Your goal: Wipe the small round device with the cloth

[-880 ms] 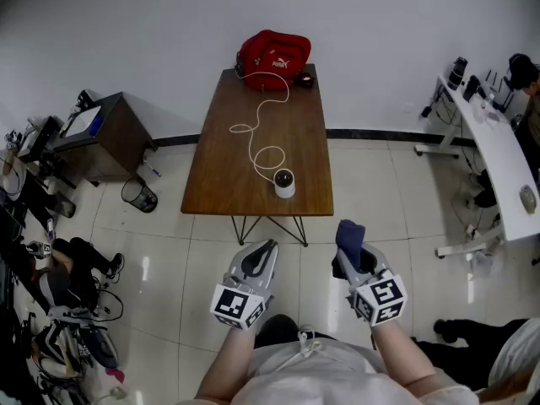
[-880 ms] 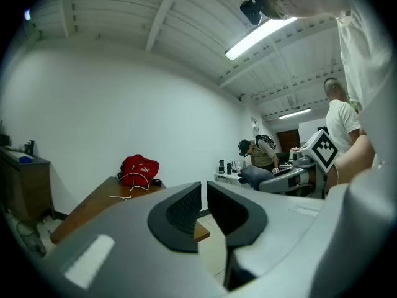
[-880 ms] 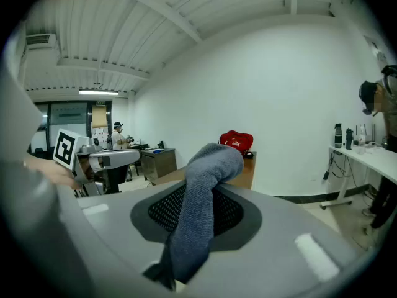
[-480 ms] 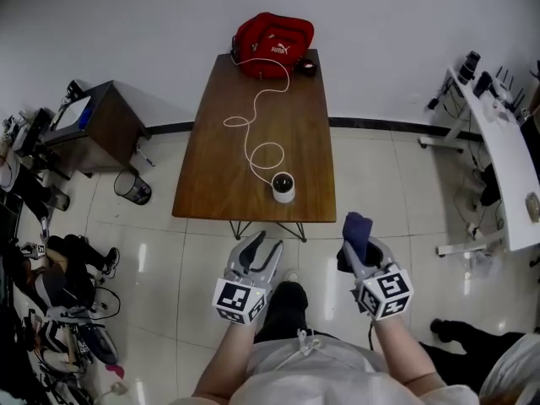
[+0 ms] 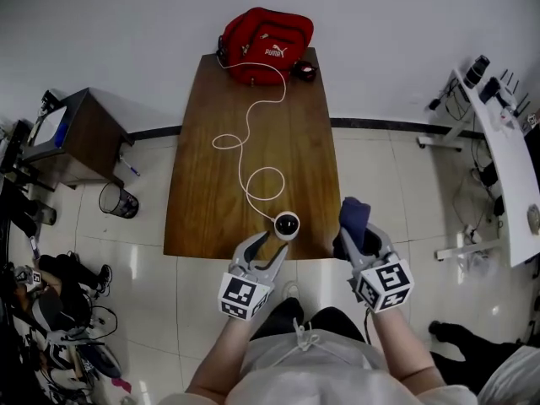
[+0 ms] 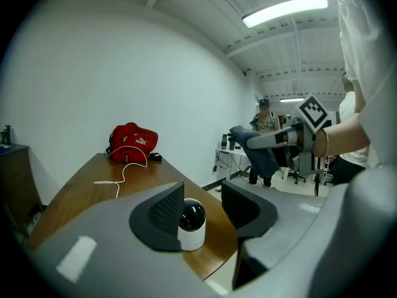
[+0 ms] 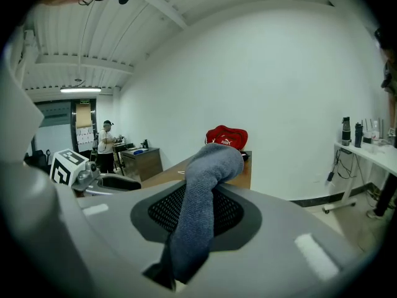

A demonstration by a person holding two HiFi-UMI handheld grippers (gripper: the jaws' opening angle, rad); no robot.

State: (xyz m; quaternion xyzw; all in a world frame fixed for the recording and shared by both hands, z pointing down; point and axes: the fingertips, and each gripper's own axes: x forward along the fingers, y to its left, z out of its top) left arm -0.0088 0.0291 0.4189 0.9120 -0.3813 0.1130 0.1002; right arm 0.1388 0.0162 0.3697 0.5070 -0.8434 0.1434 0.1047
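The table (image 5: 211,192) has been approached; the small round device (image 5: 287,224), at its near edge, is now framed untouched by the spread jaws of the left gripper (image 5: 268,246); the cloth (image 5: 353,216) is kept pinched by the right gripper (image 5: 359,241); wiping is judged within reach.

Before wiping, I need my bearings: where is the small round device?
Head view: the small round device stands at the near edge of the table, where the white cable ends, ahead of the left gripper.
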